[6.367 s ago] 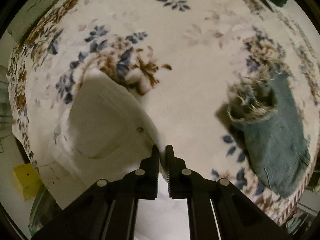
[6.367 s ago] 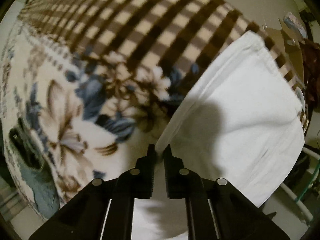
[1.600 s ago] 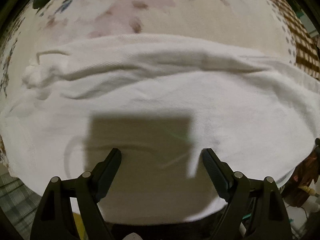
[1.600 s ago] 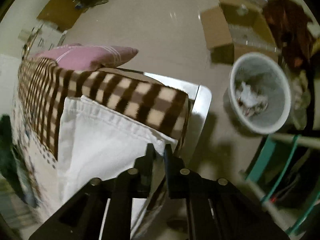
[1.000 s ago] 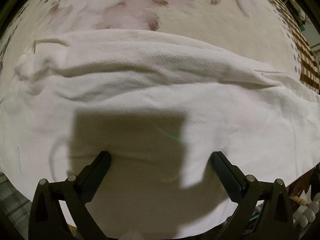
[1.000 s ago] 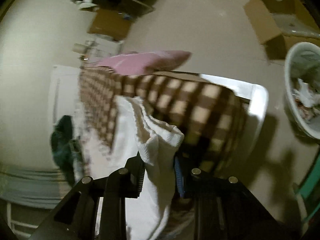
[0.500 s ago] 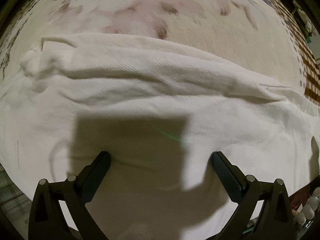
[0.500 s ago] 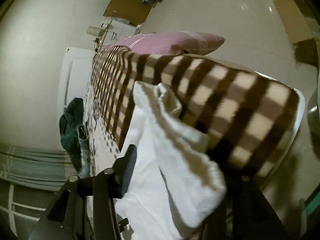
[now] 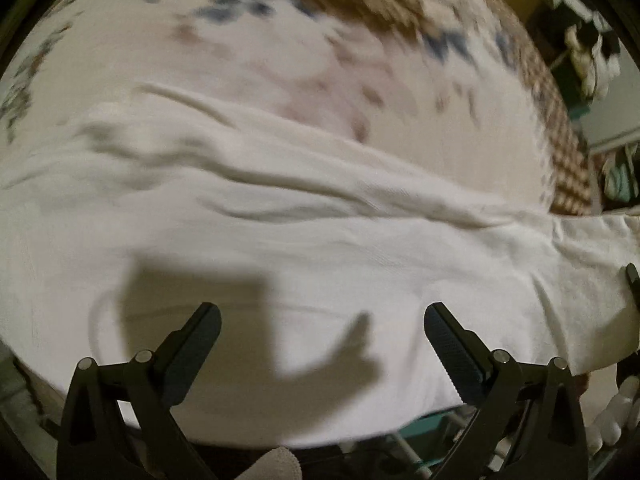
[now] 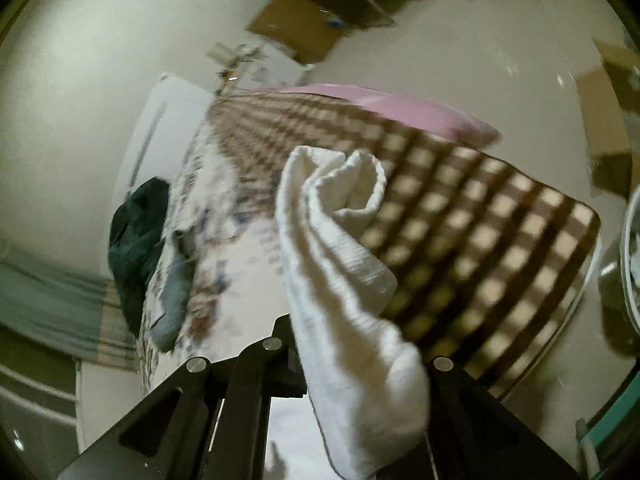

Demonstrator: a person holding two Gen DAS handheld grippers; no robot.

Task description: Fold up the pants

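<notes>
The white pants lie across the floral blanket. The left gripper hovers above them, wide open and empty. A bunched leg end drapes over the right gripper, whose jaws are hidden; unpinched, the cloth could slip off.

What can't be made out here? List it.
- Right wrist view: right hand-held gripper fingertips, buried under the bunched white pants; whether it grips is unclear.
- Left wrist view: floral blanket pattern, motion-blurred.
- Left wrist view: pants' far ends, cut off by the frame edges.
</notes>
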